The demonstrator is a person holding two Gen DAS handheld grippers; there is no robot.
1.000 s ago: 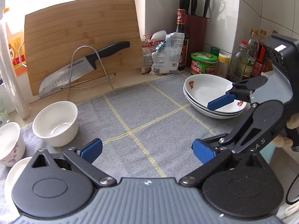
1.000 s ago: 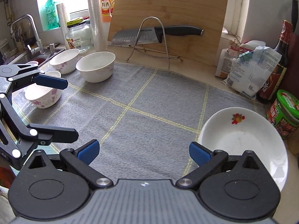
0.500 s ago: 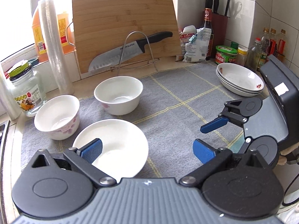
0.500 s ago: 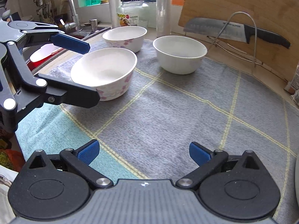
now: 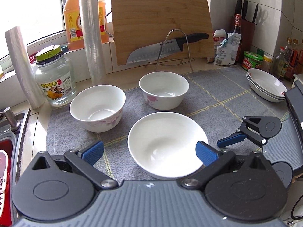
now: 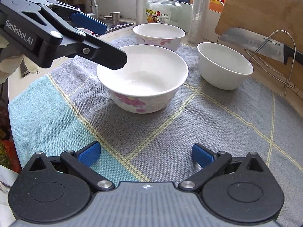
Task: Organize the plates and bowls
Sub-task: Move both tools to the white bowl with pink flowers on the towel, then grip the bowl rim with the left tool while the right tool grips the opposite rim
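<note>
Glazed white, the nearest bowl [image 5: 166, 143] sits on the cloth at 12 o'clock between the spread left tool [image 5: 149, 150]; slippery, rigid, breakable, best pinched at its rim. Right tool [image 6: 145, 155] gapes, holding nothing.

Three bowls [image 5: 167, 143] stand apart on the cloth [image 5: 217, 98], one near, two behind it. The plates [image 5: 265, 87] are stacked at the cloth's far right. Behind the bowls a board [image 5: 161, 19] leans upright, with a jar [image 5: 54, 81] to its left.
</note>
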